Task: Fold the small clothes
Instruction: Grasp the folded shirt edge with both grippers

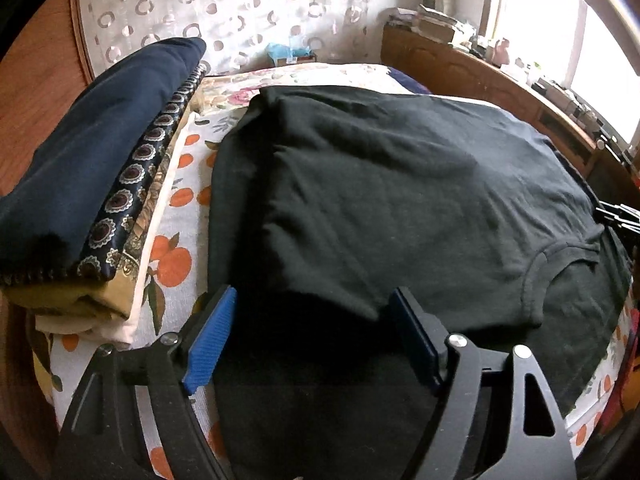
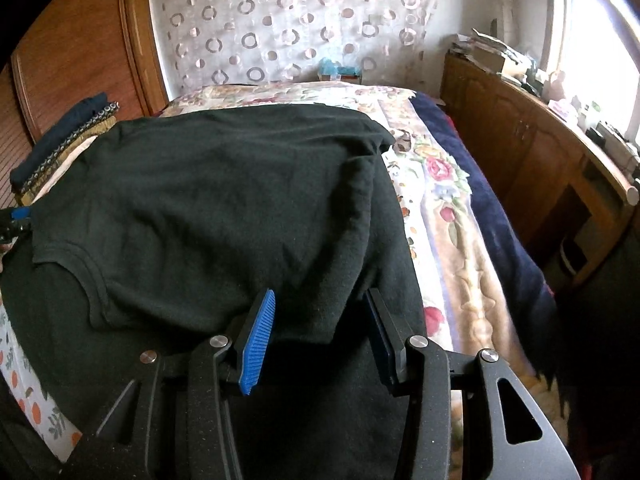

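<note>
Bed (image 1: 180, 216): 1 black tee (image 1: 400, 184), half-folded; both tools, L (image 1: 312, 336) & R (image 2: 320, 336), agape, gripping nothing.

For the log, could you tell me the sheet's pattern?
Oranges with leaves on white bedsheet; left wrist view.

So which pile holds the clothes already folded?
Look at the bed with its orange-fruit sheet. Left of the spread black T-shirt sits a short stack by the wooden wardrobe: plain navy on top, a medallion-print layer beneath, unlike the flat shirt.

Both grippers — left gripper (image 1: 312, 312), right gripper (image 2: 320, 312) — black frames; blue ribbed pads; silver screws.
</note>
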`<move>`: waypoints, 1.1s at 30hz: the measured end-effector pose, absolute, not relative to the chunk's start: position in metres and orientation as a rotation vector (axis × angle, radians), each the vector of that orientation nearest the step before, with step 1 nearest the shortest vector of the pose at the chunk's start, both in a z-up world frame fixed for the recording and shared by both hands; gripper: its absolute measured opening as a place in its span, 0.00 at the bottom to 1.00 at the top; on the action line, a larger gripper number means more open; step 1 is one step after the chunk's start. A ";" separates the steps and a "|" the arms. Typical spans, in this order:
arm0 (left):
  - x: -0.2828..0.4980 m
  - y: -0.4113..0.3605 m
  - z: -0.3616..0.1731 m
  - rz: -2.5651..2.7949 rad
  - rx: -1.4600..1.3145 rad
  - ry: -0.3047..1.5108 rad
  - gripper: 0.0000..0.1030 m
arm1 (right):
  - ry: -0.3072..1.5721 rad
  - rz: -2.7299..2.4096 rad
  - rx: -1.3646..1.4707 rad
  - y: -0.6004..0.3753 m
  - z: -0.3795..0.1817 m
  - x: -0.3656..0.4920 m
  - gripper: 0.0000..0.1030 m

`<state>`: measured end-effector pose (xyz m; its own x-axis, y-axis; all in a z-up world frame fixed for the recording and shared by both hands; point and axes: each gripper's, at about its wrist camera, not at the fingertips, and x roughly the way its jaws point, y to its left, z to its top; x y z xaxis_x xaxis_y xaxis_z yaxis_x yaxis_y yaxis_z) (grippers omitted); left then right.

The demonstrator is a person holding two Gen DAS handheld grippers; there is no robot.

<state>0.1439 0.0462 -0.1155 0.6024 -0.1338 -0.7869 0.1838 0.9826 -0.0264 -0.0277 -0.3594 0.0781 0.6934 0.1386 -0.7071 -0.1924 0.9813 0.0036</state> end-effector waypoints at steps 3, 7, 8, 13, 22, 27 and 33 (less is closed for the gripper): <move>0.144 0.044 -0.116 -0.183 0.070 0.908 0.80 | 0.782 0.185 -0.073 -0.346 0.068 -0.011 0.46; 0.145 0.044 -0.116 -0.183 0.073 0.908 0.81 | 0.780 0.184 -0.069 -0.347 0.064 0.000 0.46; 0.145 0.044 -0.116 -0.183 0.074 0.907 0.81 | 0.779 0.182 -0.070 -0.346 0.063 0.001 0.46; 0.146 0.048 -0.113 -0.191 0.042 0.916 0.77 | 0.777 0.184 -0.068 -0.347 0.061 0.004 0.46; 0.159 0.068 -0.104 -0.150 -0.055 0.890 0.36 | 0.778 0.186 -0.069 -0.349 0.060 0.009 0.46; 0.161 0.067 -0.110 -0.138 -0.036 0.893 0.31 | 0.776 0.184 -0.072 -0.350 0.058 0.012 0.46; 0.156 0.063 -0.111 -0.166 -0.011 0.881 0.09 | 0.766 0.201 -0.091 -0.346 0.058 0.013 0.22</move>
